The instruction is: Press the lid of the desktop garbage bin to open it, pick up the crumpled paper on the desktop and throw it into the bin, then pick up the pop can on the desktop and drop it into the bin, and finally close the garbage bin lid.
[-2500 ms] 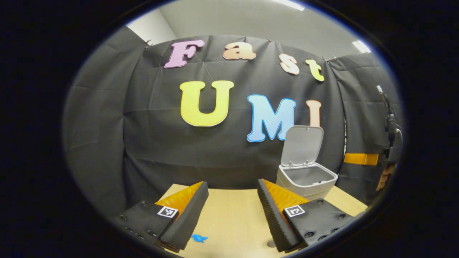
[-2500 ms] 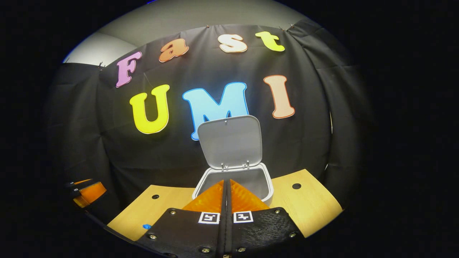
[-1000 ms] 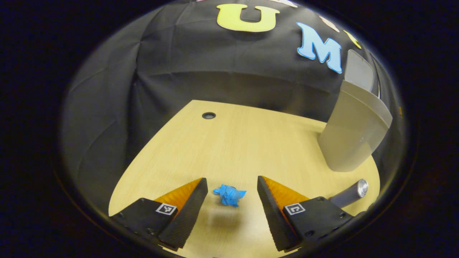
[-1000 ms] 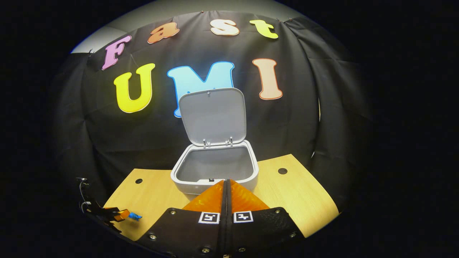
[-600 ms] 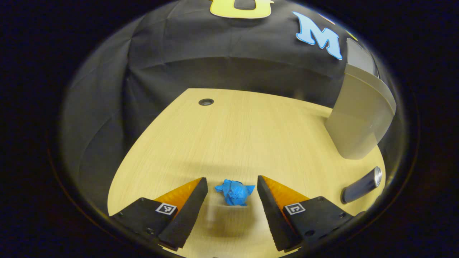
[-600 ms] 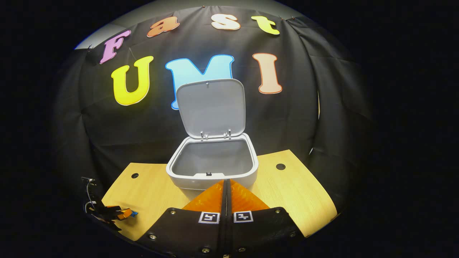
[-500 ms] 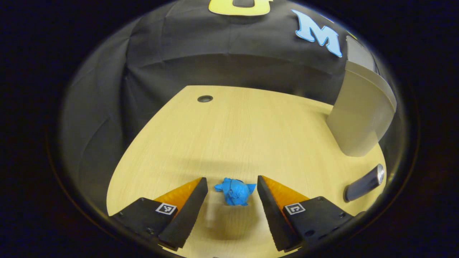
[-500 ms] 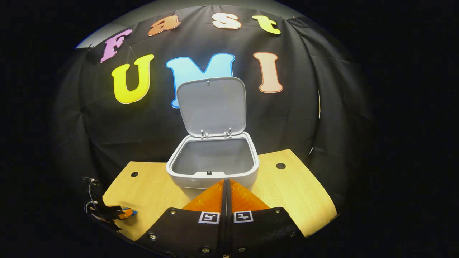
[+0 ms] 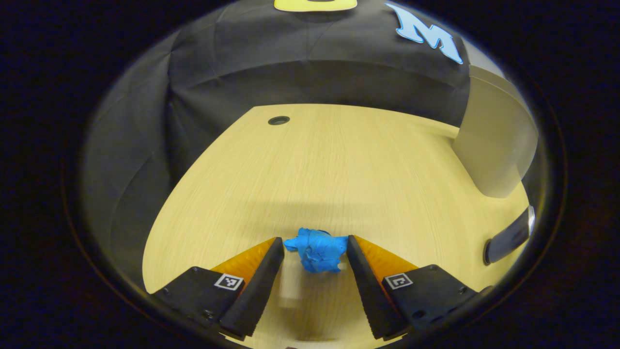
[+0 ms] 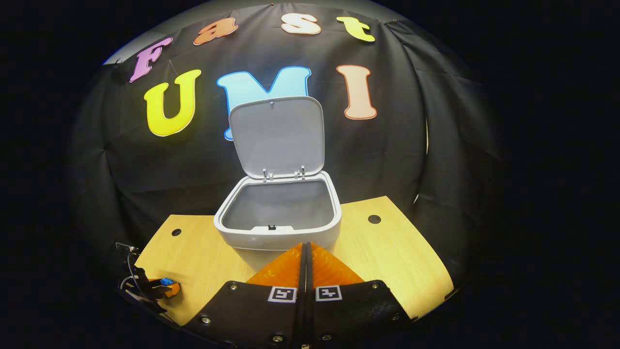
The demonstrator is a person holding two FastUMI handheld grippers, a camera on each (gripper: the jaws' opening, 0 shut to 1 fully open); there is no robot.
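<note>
The blue crumpled paper [image 9: 317, 250] lies on the wooden desktop [image 9: 329, 165] right between the fingertips of my left gripper [image 9: 314, 242]. That gripper is open, its fingers flanking the paper closely on both sides. The grey bin [image 9: 494, 140] stands at the right of the left gripper view, and a dark pop can [image 9: 508, 236] lies on its side in front of it. In the right gripper view the bin [image 10: 278, 237] has its lid [image 10: 276, 138] standing upright and its inside looks bare. My right gripper [image 10: 305, 245] is shut on nothing, just in front of the bin. The left gripper [image 10: 155, 287] appears low on the left with the paper [image 10: 167, 281].
The desktop has round cable holes at its back left [image 9: 278, 120] and back right [image 10: 374, 219]. Black cloth walls close in the back and sides. Open wood lies between the paper and the bin.
My left gripper swung down from facing the wall and lowered onto the desktop, bringing the paper between its fingers. The right gripper drew back slightly from the bin and stayed shut.
</note>
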